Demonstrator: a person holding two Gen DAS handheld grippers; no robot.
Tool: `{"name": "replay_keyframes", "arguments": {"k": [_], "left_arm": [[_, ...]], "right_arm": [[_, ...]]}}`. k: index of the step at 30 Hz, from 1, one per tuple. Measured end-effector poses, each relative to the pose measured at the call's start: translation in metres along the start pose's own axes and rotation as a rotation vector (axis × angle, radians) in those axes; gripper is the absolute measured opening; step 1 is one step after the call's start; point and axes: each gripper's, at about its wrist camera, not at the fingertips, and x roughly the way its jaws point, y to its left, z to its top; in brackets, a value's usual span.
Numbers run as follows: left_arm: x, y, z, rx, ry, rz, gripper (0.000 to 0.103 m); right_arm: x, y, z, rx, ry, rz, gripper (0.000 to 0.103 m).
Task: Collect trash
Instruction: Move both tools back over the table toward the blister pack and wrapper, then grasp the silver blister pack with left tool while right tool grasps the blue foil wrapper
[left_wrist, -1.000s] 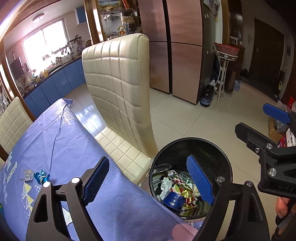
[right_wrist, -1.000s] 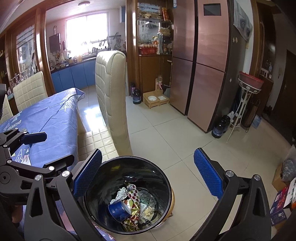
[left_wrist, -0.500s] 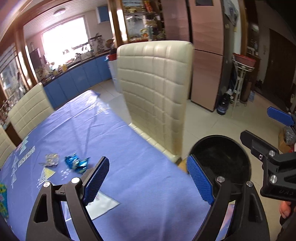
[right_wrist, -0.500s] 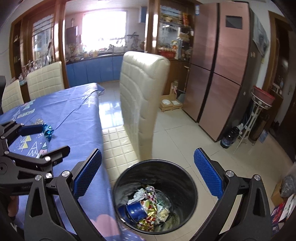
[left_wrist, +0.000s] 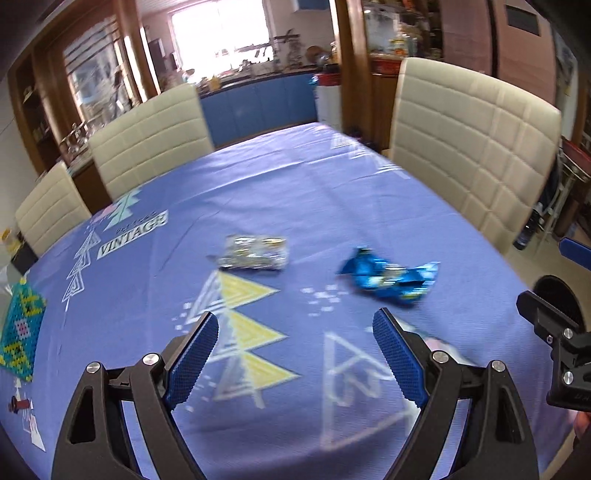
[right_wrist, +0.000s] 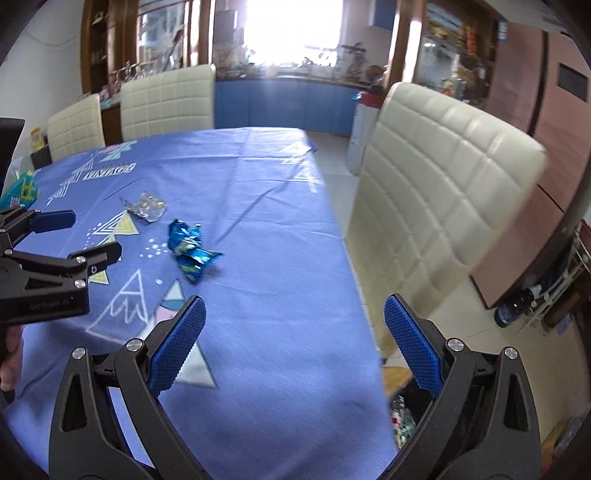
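Note:
Two wrappers lie on the blue tablecloth (left_wrist: 295, 192): a crumpled blue one (left_wrist: 391, 281) (right_wrist: 190, 249) and a silver one (left_wrist: 255, 253) (right_wrist: 147, 206) to its left. My left gripper (left_wrist: 295, 328) hovers open over the cloth, short of both wrappers, nothing between its fingers. My right gripper (right_wrist: 293, 323) is open and empty too, above the table's right edge. In the left wrist view the right gripper (left_wrist: 546, 280) shows at the right edge. The left gripper (right_wrist: 85, 236) appears at the left in the right wrist view. The black trash bin (right_wrist: 406, 410) with wrappers inside stands on the floor below the table edge.
Cream padded chairs stand around the table: one (left_wrist: 469, 147) on the right side, two (left_wrist: 151, 144) on the far side. A beaded teal mat (left_wrist: 20, 328) lies at the table's left edge. Kitchen cabinets and a fridge (right_wrist: 546, 122) are behind.
Both grippers swung left from above the trash bin to over the table. The bin has slid out to the right edge and the two wrappers now lie ahead. Both jaws stayed open.

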Motion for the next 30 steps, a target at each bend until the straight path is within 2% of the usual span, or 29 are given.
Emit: {"name": "replay_keyframes", "arguments": {"k": [7, 15, 21, 24, 26, 28, 29, 30], "left_arm": [[0.050, 0.051, 0.011, -0.011, 0.043, -0.024, 0.084], [0.088, 0.059, 0.027, 0.015, 0.047, -0.165, 0.084], [0.108, 0.053, 0.032, 0.051, 0.058, -0.129, 0.084], [0.111, 0.054, 0.033, 0.059, 0.058, -0.147, 0.084], [0.110, 0.052, 0.035, 0.074, 0.042, -0.130, 0.084], [0.108, 0.051, 0.035, 0.085, 0.033, -0.127, 0.084], [0.107, 0.051, 0.035, 0.085, 0.028, -0.127, 0.083], [0.106, 0.051, 0.035, 0.085, 0.021, -0.124, 0.083]], "right_arm": [[0.057, 0.049, 0.027, -0.058, 0.079, 0.032, 0.096], [0.094, 0.068, 0.042, -0.079, 0.138, 0.030, 0.096], [0.110, 0.069, 0.044, -0.073, 0.153, 0.027, 0.096], [0.116, 0.069, 0.045, -0.064, 0.157, 0.041, 0.095], [0.115, 0.068, 0.046, -0.060, 0.157, 0.072, 0.081], [0.114, 0.069, 0.049, -0.058, 0.160, 0.097, 0.052], [0.113, 0.069, 0.049, -0.058, 0.161, 0.102, 0.045], [0.112, 0.070, 0.048, -0.061, 0.159, 0.093, 0.044]]}}
